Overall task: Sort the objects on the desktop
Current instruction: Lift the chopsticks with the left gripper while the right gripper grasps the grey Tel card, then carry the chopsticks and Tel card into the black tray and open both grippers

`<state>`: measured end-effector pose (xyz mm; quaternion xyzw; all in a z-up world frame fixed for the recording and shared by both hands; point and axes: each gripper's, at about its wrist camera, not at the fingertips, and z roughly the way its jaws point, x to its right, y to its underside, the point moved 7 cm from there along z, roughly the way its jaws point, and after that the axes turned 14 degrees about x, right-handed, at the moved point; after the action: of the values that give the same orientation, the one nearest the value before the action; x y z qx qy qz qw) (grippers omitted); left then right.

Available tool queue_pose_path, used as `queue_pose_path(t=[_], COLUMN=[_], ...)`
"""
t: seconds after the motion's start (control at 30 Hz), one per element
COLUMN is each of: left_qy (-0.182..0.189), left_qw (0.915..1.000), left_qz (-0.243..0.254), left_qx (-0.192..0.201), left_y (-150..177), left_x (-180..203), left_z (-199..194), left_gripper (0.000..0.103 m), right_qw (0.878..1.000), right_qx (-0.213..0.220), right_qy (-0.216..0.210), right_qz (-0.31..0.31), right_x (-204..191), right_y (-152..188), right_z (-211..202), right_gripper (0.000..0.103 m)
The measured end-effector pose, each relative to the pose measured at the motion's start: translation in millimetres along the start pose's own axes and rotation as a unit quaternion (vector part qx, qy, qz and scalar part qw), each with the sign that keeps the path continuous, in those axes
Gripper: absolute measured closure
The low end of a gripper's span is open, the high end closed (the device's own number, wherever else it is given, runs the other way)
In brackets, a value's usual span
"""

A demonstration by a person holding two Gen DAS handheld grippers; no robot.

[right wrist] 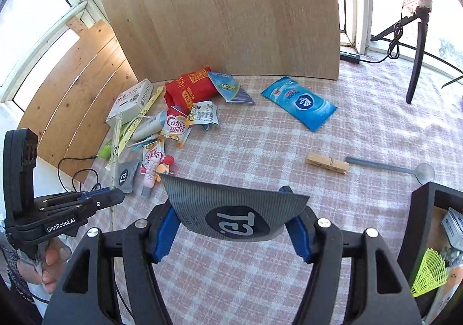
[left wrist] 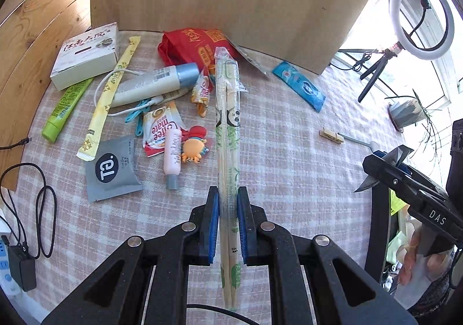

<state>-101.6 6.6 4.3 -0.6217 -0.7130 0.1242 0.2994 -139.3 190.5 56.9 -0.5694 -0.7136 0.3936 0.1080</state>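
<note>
Left wrist view: the left gripper (left wrist: 227, 218) pinches a chopstick packet (left wrist: 227, 134) between its jaws, above the checked surface (left wrist: 289, 145). A second grey sachet (left wrist: 113, 168) lies among the clutter.

Right wrist view: the right gripper (right wrist: 234, 226) jaws clamp a grey sachet (right wrist: 231, 209), raised off the surface beside a black bin (right wrist: 428, 209). A clothespin (right wrist: 327, 163) lies near.

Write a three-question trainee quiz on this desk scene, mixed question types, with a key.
1. True or false: the left gripper is shut on the chopsticks packet.
2. The right gripper holds: A) wooden clothespin B) grey Ta. sachet C) blue wipes pack
3. Fill in: the clothespin lies beside a plastic ____.

Key: 1 true; 2 B; 3 spoon.
</note>
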Motion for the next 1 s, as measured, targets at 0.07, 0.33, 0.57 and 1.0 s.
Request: queue_pose_path(t=[0.07, 0.33, 0.57, 1.0], left_qy=[0.016, 0.083, 0.134, 0.223], left_qw=[0.9998, 0.9937, 0.9849, 0.9573], left_qz=[0.014, 0.073, 0.106, 0.176], left_qx=[-0.004, -0.017, -0.026, -0.052], left_y=[3, 30, 60, 117], left_x=[21, 139, 245, 430], left_z=[-4, 0, -4, -18], left_gripper=[0.092, 0.092, 0.092, 0.092], right_qw=[1.000, 0.994, 0.983, 0.966], right_qx=[0.008, 0.035, 0.046, 0.028], right_qy=[0.017, 0.092, 0.162, 0.220], right_qz=[0.007, 0.050, 0.073, 0.134], right_x=[16, 109, 201, 310], right_y=[3, 20, 42, 103], right_z=[-21, -117, -202, -293], right_gripper=[0.039, 0.039, 0.039, 0.039])
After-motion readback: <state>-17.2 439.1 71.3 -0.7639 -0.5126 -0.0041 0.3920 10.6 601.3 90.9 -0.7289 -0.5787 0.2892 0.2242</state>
